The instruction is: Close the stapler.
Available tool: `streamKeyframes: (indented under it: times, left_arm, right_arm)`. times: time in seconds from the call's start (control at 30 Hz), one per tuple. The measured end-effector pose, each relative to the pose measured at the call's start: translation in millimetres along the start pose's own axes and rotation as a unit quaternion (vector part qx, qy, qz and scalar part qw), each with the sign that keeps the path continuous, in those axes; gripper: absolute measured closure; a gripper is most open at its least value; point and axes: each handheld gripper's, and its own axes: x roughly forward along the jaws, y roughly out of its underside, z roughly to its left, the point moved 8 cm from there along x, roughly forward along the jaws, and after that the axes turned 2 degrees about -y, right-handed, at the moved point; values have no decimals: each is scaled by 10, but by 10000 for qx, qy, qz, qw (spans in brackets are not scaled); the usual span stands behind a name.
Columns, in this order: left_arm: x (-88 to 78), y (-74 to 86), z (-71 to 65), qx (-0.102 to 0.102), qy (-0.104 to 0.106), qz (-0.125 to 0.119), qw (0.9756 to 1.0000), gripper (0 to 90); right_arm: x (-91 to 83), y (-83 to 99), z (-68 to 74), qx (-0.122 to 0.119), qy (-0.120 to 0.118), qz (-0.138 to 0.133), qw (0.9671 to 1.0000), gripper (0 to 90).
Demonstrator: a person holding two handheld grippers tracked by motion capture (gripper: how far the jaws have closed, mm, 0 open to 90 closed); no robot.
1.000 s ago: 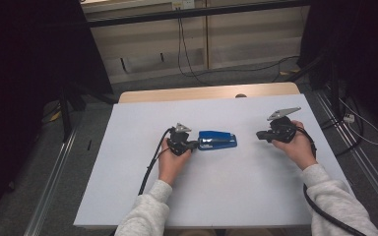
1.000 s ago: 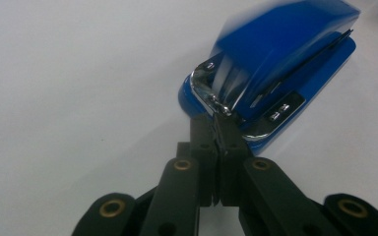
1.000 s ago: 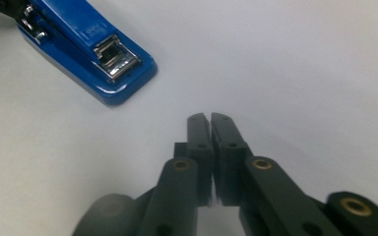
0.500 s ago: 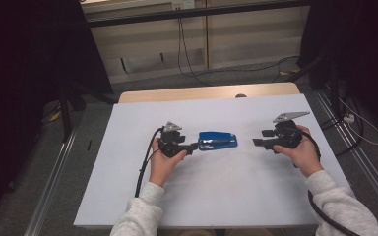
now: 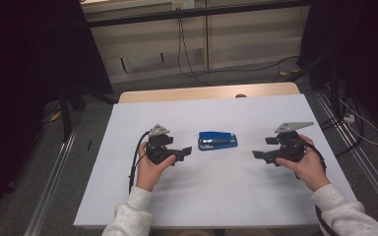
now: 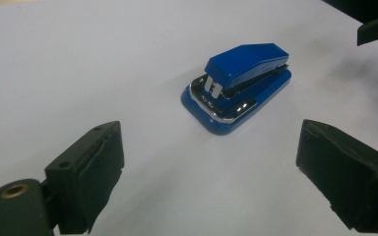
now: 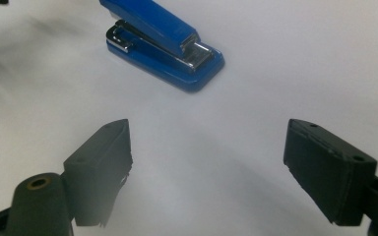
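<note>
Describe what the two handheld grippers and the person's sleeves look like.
Both the left gripper and the right gripper are black, each with two blocky jaws faced with dark pads. A grey three-cornered plate sits on top of each, and a black cable trails from the left one. A brass-coloured insert marks the jaw base. The sleeves are light grey.

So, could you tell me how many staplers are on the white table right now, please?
1. The blue stapler lies flat near the middle of the white table, between the left gripper and the right gripper, untouched by either. Nothing could hide another.
</note>
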Motion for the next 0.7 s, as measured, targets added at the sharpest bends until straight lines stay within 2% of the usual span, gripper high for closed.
streamKeyframes:
  times: [0.17,0.3,0.47,0.7]
  left_arm:
    - [-109,9,22,28,12,-105,9999,95]
    - [-178,41,39,56,17,-94,9999,87]
    - [-274,77,70,53,-25,-171,9998,81]
    - [-422,126,146,-6,-97,-260,9996,81]
  right_arm:
    - [-78,29,33,0,-26,-49,10000,170]
    - [-142,49,22,21,14,-91,10000,168]
    - [-218,100,9,82,54,-99,9999,166]
    - [-310,150,32,42,66,-124,9999,168]
